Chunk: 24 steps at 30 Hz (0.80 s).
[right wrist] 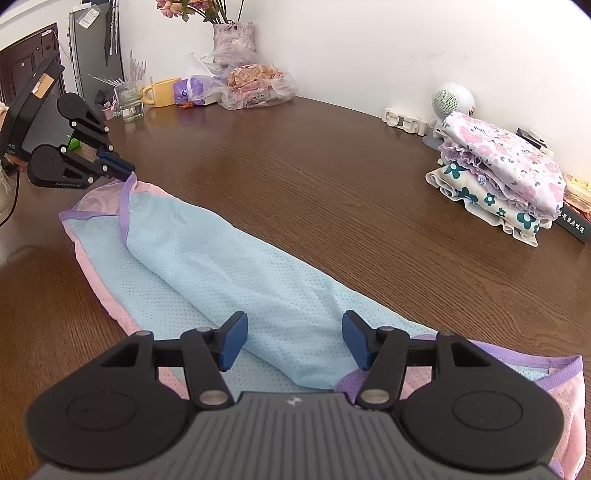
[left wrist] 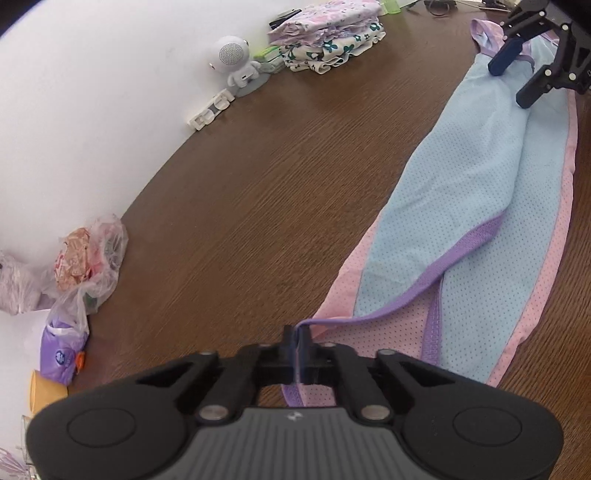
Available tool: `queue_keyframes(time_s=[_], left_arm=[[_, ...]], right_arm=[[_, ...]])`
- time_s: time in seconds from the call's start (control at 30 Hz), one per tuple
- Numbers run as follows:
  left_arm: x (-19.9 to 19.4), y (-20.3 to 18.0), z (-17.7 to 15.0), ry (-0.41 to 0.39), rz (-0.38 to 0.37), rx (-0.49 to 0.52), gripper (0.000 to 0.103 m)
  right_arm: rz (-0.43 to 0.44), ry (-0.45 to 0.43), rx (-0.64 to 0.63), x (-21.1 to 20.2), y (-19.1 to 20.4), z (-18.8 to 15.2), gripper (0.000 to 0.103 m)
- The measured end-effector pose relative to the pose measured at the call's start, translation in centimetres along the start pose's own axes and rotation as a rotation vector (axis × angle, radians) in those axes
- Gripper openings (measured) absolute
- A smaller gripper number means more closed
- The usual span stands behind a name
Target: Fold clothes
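A light blue and pink mesh garment with purple trim [left wrist: 461, 206] lies stretched long on the brown wooden table [left wrist: 258, 184], folded lengthwise. My left gripper [left wrist: 298, 336] is shut on the purple trim at one end of it. It shows at the far end in the right wrist view [right wrist: 125, 168]. My right gripper [right wrist: 293, 338] is open, its blue pads either side of the blue fold [right wrist: 229, 266] at the other end. It shows in the left wrist view [left wrist: 513, 79] hovering over the garment.
A stack of folded floral clothes [right wrist: 502, 173] sits near the wall, beside a white round speaker [right wrist: 448, 99]. Plastic bags of snacks [right wrist: 255, 86], a yellow mug [right wrist: 162, 92], a glass [right wrist: 129, 99] and a vase [right wrist: 232, 35] stand at the table's far corner.
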State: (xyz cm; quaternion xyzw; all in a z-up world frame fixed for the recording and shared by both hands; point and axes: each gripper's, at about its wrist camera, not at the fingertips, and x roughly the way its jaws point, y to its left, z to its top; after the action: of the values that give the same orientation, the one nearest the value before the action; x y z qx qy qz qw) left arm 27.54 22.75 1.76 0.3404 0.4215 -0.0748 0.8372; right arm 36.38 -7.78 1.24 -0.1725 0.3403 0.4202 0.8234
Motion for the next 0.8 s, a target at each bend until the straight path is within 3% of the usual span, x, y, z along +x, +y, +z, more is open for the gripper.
queue_keyframes(time_s=[0.17,0.37,0.47,0.53,0.6,0.67,0.8], left_arm=[[0.0,0.7,-0.2,-0.026,0.058,-0.061,0.0],[0.7,0.4,-1.1,-0.012,0.068,-0.105,0.001],[0.1,0.8,-1.4,-0.013,0.065,-0.162,0.01],[-1.0,1.7,-1.6,-0.029,0.061,-0.239,0.03],[-2.7,2.2,-1.5,-0.072,0.077,-0.317,0.035],[-4.2,1.8,-0.8,-0.139,0.027,-0.344,0.036],[-4.3,-0.7,2.4,-0.208,-0.144,-0.314,0.036]], right_arm=[[-0.015,0.0,0.008,0.1,0.3,0.0,0.058],[-0.03,0.001,0.016,0.2,0.8,-0.2,0.06],[-0.034,0.004,0.008,0.2,0.9,-0.2,0.06],[-0.037,-0.007,0.011,-0.3,0.8,0.0,0.06],[-0.045,-0.029,0.019,-1.1,0.6,0.1,0.06],[-0.05,-0.048,0.022,-1.7,0.4,0.3,0.06],[-0.037,-0.039,-0.018,-1.0,0.8,1.0,0.056]])
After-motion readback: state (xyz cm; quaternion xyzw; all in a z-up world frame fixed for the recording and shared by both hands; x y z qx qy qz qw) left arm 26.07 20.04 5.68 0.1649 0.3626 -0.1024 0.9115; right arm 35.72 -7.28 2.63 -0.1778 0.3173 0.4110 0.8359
